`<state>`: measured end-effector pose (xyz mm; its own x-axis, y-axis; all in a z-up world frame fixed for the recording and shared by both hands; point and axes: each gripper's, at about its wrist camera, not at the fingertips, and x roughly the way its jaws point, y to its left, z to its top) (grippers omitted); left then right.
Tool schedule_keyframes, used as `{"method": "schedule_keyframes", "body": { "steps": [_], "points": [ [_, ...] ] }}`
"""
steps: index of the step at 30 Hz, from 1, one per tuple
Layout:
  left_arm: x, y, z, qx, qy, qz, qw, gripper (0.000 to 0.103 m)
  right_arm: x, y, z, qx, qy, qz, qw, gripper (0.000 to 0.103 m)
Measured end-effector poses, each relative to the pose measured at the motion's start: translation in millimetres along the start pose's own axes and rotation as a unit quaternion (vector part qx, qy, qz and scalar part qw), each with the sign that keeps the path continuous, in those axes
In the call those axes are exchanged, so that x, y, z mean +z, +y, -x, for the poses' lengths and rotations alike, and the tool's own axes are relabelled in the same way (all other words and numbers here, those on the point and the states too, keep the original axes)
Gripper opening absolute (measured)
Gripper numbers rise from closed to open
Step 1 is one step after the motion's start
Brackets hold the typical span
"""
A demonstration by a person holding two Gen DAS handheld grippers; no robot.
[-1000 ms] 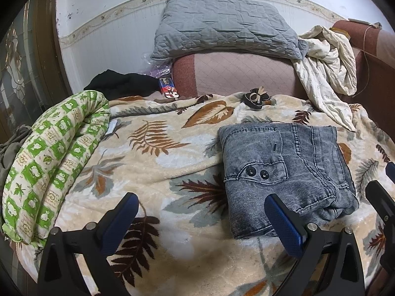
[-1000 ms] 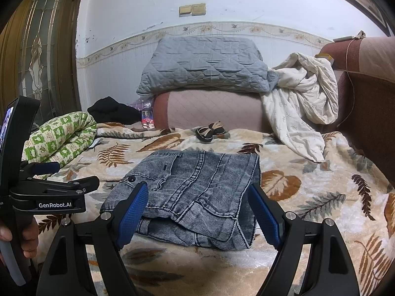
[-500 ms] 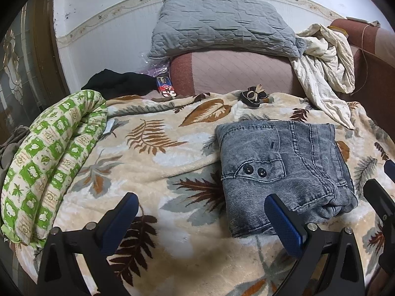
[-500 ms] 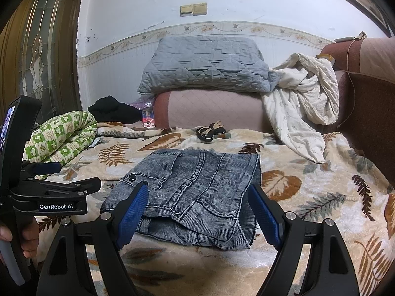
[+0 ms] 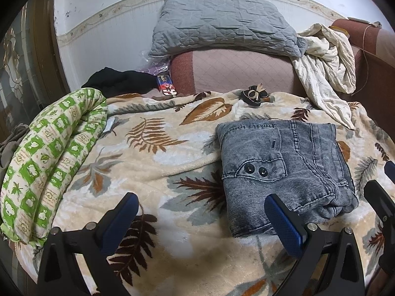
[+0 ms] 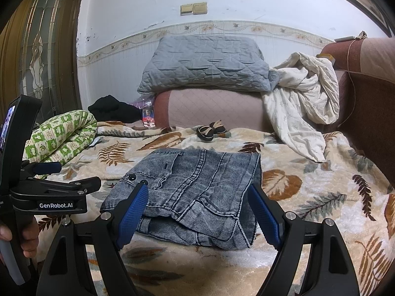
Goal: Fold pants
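Two grippers hang over the bed (image 5: pixel 172 162), and nothing has really changed in the last second: both hands stay still. The pants (image 5: pixel 284 172) lie folded in a neat square on the leafy blanket (image 5: pixel 153 172), at about 3 o'clock in the left view and right in the middle of the right view. The left gripper (image 5: pixel 200 219) has its jaws wide apart with only blanket between them. The right gripper (image 6: pixel 200 212) has its jaws wide apart too, sitting near the pants' front edge and pinching nothing. No hand pulls the cloth now, so I think the folding is done.
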<state>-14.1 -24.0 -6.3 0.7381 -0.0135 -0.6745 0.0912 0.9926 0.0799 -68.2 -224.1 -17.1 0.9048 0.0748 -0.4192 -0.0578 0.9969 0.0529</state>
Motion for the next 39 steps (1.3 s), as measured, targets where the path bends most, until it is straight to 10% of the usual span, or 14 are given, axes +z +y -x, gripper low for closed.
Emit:
{"method": "schedule_keyframes", "body": {
  "steps": [39],
  "points": [
    [-3, 0, -12, -0.011, 0.031, 0.01, 0.9994, 0.103, 0, -2, -2, 0.003, 0.012, 0.006, 1.0, 0.083]
  ]
}}
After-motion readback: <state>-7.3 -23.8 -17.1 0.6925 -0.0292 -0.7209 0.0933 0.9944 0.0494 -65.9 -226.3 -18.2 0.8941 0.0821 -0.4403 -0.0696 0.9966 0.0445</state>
